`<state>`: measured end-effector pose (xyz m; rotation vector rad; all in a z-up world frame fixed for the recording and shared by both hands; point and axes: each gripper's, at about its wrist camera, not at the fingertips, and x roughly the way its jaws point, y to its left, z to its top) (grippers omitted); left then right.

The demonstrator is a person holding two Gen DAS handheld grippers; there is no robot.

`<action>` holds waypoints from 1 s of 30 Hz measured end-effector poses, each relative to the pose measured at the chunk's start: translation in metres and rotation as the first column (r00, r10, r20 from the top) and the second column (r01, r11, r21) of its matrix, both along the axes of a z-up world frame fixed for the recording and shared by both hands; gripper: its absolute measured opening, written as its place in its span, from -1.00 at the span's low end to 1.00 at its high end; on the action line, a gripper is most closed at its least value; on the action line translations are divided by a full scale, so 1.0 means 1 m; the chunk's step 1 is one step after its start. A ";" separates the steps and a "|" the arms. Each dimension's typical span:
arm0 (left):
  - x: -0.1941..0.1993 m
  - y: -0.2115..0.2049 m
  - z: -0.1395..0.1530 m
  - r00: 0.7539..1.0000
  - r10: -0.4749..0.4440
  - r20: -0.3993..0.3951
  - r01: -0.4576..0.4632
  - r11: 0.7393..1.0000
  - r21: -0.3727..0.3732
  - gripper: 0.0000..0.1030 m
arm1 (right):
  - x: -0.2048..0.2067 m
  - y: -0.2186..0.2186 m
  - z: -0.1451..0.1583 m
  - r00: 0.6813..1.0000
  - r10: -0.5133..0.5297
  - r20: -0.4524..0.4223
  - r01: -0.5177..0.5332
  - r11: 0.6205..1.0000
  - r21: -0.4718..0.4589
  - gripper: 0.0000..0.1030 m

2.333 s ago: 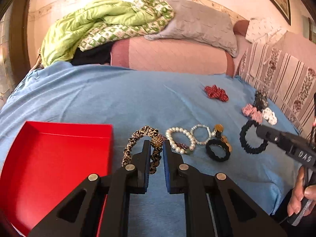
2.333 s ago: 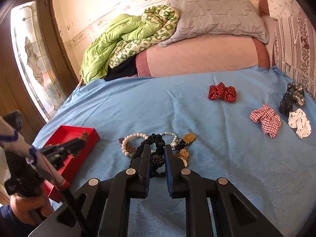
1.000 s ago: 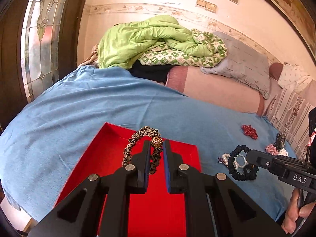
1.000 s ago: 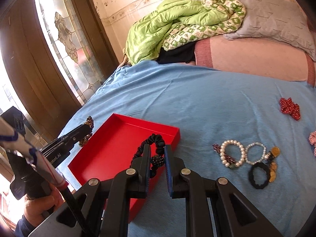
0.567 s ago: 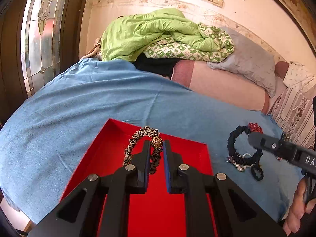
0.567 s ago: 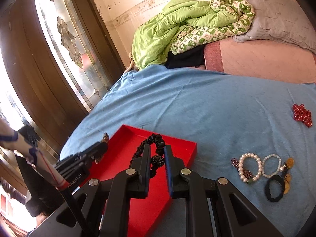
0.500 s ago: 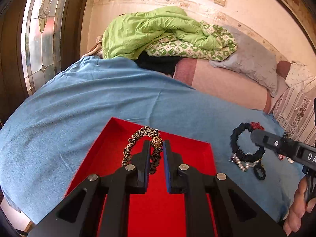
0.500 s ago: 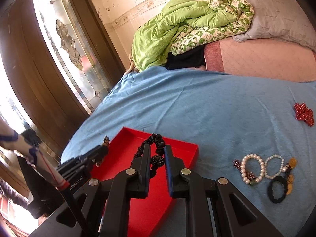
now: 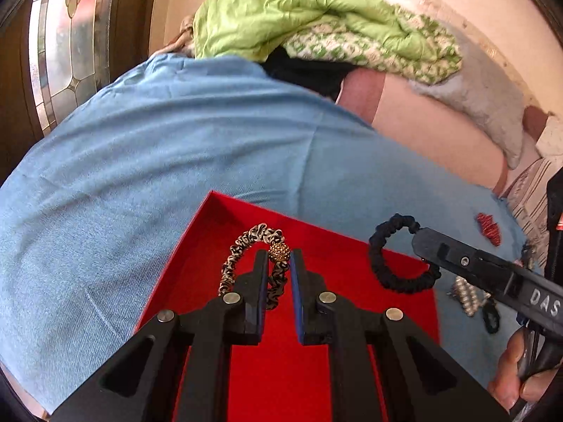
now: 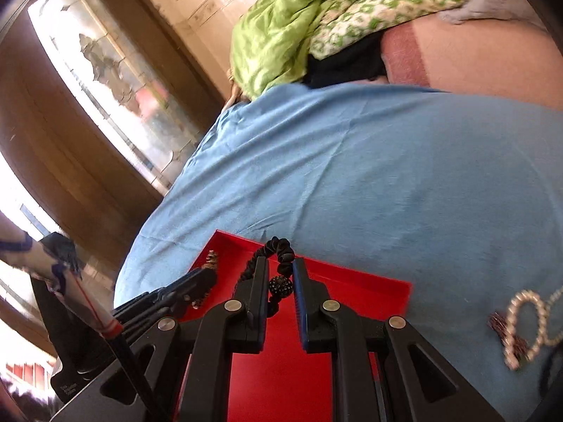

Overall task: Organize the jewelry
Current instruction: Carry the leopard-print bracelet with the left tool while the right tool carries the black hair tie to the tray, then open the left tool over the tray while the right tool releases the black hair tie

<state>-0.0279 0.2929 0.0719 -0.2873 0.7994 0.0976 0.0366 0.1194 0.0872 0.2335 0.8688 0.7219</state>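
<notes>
While both bracelets hang over the red tray (image 9: 197, 246), the step in hand looks like the drop-off: each has been carried to the box and neither is set down yet. The leopard-print bracelet (image 9: 242, 246), with its gold studded bead (image 9: 280, 251), is pinched between the narrowed fingers of the left gripper (image 9: 277, 263), its loop dangling above the tray's far left corner. The black ruffled bracelet (image 10: 278, 251), with a dark studded bead (image 10: 280, 285), is nipped the same way by the right gripper (image 10: 280, 274), and from the left camera it hangs over the tray's right edge, partly above the blue bedspread (image 9: 140, 161).

Neither loop seems to touch the red floor, though I cannot be sure from these angles. To my eye the next move calls for lowering each gripper a little, bringing the black one further inward off the right edge, then parting the fingers so the loops fall flat and apart from each other. The soft elastic may cling to a finger pad, so a clean lift afterwards matters.

Out on the bedspread beyond the tray's right edge lie pearl bracelets (image 10: 524, 320) waiting their turn, and further back a red bow (image 9: 487, 223). A green quilt (image 9: 299, 10) is heaped at the head of the bed.
</notes>
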 end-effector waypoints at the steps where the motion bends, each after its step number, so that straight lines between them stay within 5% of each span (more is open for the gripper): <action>1: 0.003 0.000 -0.002 1.000 0.000 -0.012 0.000 1.000 0.004 -0.77 | 0.000 0.004 -0.003 1.000 0.015 0.005 -0.015 1.000 -0.018 -0.72; 10: 0.014 0.000 -0.009 0.999 0.029 -0.046 -0.030 1.000 -0.010 -0.77 | 0.002 0.021 -0.021 0.996 0.092 -0.006 -0.092 0.991 -0.100 -0.71; 30: 0.018 -0.004 -0.013 0.996 0.048 -0.072 -0.049 0.999 -0.013 -0.77 | 0.019 0.017 -0.044 0.997 0.036 -0.066 -0.045 0.989 -0.138 -0.70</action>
